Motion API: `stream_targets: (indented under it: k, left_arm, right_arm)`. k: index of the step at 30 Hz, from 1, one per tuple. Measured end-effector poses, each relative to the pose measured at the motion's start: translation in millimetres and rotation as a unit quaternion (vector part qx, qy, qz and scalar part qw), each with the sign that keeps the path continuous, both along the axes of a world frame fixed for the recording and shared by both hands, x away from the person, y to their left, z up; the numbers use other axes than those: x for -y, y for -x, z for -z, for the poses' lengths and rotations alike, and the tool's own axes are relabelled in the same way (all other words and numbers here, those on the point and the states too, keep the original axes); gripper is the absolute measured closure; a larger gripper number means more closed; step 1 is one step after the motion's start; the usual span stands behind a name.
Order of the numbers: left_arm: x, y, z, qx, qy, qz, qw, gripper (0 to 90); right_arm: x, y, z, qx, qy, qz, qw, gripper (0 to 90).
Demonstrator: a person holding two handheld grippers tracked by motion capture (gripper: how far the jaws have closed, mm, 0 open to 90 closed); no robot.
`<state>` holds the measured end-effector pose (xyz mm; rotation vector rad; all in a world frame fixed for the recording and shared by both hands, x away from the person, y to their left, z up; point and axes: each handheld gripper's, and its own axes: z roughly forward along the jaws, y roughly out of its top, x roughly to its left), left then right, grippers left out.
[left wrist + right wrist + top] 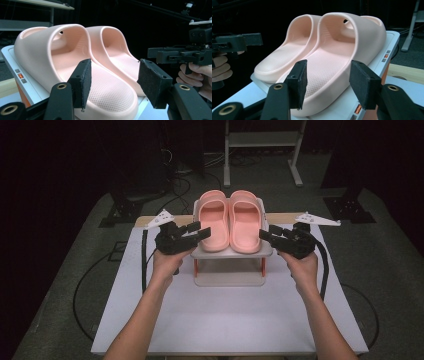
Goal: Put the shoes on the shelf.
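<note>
A pair of pale pink moulded foam slides is observed side by side on a small white two-tier rack with orange legs point(232, 253), which stands at the middle of the white surface point(225, 320). The left pink slide point(213, 222) and the right pink slide point(244, 222) are touching or very nearly touching along their inner edges. Their long axes run away from the person, with the heels toward the person and the strapped toe ends at the far side.

The left gripper point(199, 233) is held at the left edge of the rack, just beside the heel of the left slide, with its jaws pointed inward across the rack. It is seen with its jaws set wide apart, nothing between them; in the left gripper view the left slide point(75, 75) lies directly ahead of the gap. The right gripper point(265, 235) is held in mirror position at the right edge of the rack, jaws likewise spread wide and empty, and the right slide point(342, 62) lies directly ahead in the right gripper view.

No contact with either slide is noted. Each gripper is judged nearer to the slide on its own side, and each approach is set across the slide's long axis, at the heel-side rim.
</note>
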<state>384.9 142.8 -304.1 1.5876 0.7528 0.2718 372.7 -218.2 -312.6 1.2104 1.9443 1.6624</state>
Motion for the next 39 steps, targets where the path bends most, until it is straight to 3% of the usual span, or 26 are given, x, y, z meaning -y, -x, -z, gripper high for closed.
stream_targets:
  k: [10, 15, 26, 39]
  left_arm:
    - [0.0, 15.7, -1.2, 0.013, -0.003, 0.000, 0.9999, 41.8]
    - [1.7, 26.3, 3.0, 0.018, -0.005, 0.011, 0.9998, 41.7]
    - [4.8, 41.1, 8.6, 0.022, -0.015, 0.028, 0.9992, 40.2]
    - [3.2, 57.8, 17.5, 0.028, -0.023, 0.025, 0.9990, 38.3]
  right_arm:
    - [-1.0, 9.5, 0.1, 0.003, 0.005, -0.020, 0.9998, 41.5]
    - [-1.2, 18.2, -2.4, 0.015, 0.013, -0.027, 0.9994, 40.1]
    - [0.5, 29.3, 7.2, 0.015, 0.015, -0.038, 0.9991, 38.4]
    - [0.6, 47.1, 13.4, 0.024, 0.012, -0.052, 0.9983, 37.2]
